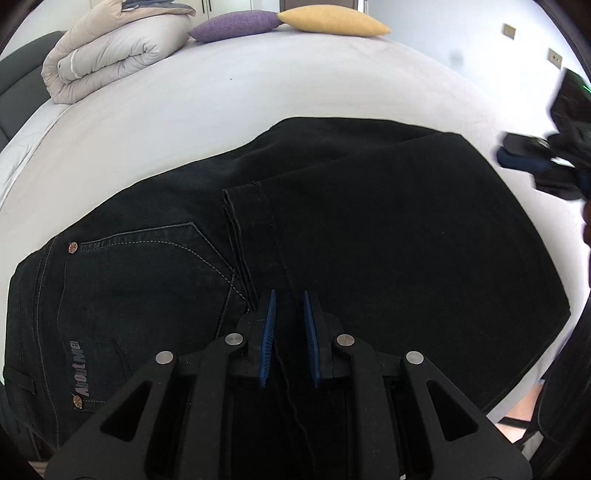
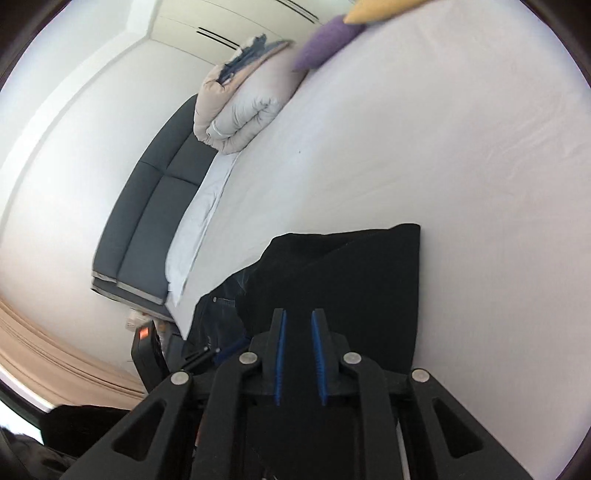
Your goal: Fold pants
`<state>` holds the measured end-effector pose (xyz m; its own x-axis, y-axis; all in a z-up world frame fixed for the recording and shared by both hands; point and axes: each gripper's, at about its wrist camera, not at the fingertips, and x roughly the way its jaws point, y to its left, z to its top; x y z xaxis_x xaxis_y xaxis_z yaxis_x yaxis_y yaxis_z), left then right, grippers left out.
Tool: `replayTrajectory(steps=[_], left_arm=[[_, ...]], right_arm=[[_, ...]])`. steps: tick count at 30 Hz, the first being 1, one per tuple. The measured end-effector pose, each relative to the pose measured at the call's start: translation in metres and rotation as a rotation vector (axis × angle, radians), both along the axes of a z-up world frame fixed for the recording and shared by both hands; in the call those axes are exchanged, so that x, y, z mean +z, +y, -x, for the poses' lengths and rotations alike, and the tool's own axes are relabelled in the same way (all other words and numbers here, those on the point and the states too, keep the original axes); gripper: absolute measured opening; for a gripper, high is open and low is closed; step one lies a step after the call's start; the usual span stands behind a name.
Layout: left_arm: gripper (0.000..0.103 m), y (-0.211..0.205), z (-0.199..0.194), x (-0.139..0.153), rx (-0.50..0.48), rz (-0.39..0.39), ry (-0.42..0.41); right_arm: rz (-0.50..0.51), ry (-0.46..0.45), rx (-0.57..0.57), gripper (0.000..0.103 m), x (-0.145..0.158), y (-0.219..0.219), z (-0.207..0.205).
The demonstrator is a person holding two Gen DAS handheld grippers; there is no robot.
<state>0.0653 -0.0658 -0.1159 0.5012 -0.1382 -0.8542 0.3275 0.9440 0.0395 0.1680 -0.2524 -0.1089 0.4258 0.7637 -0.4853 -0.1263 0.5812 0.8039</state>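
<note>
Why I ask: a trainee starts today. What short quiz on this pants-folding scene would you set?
1. True or false: the black pants lie on the floor.
2. Which colour is the cushion beside the yellow cushion? A red, B purple, C green.
3. Fill in: the folded duvet rests on the ___.
Key: 1 false, they lie on the bed; 2 B, the purple cushion; 3 bed.

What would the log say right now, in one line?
pants: folded on bed | left gripper: over pants, empty | right gripper: empty
</note>
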Motion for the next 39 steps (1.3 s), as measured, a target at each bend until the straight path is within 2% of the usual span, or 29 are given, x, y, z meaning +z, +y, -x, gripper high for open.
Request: replayTrajectory(steps=[3, 4, 5, 7, 18, 25, 28, 31, 35, 36, 38, 39], left_arm=[[0.015, 0.001, -0.003, -0.008, 0.002, -0.020, -0.023], [0.015, -0.005, -0.002, -0.011, 0.003, -0.030, -0.032], [0.015, -0.009, -0.001, -0.013, 0.006, -0.036, -0.038], [0.015, -0.012, 0.002, -0.014, 0.012, -0.037, -0.039], [0.015, 0.012, 0.002, -0.028, 0.022, -0.006, -0.038], [0.015, 0.019, 0.009, -0.019, 0.027, 0.010, -0.044], [0.015, 0.028, 0.010, -0.017, 0.040, 0.059, -0.038], [0.015, 0.035, 0.010, -0.014, 0.047, 0.102, -0.026], [0.015, 0.042, 0.016, -0.008, 0.064, 0.139, -0.045], [0.015, 0.046, 0.019, -0.006, 0.077, 0.167, -0.046], [0.015, 0.061, 0.026, 0.003, 0.110, 0.253, -0.044], [0.015, 0.069, 0.031, 0.009, 0.124, 0.292, -0.055]], right_arm=[[0.031, 0.112, 0.021, 0.016, -0.032, 0.008, -0.016], [0.031, 0.125, 0.014, 0.002, -0.038, 0.013, -0.011], [0.018, 0.123, 0.009, 0.000, -0.041, 0.010, -0.009], [-0.017, 0.130, 0.008, 0.000, -0.043, 0.006, -0.001], [-0.018, 0.130, 0.056, 0.000, -0.042, 0.009, 0.092], [0.069, 0.115, 0.070, 0.000, -0.039, 0.014, 0.140], [0.109, 0.119, 0.069, 0.000, -0.041, 0.017, 0.153], [0.191, 0.135, 0.088, 0.000, -0.044, 0.028, 0.164], [0.106, 0.017, 0.084, 0.017, -0.011, 0.032, 0.181], [0.089, -0.012, 0.083, 0.021, -0.002, 0.033, 0.182], [0.048, -0.069, 0.089, 0.040, 0.015, 0.032, 0.179], [0.030, -0.085, 0.089, 0.044, 0.020, 0.033, 0.176]])
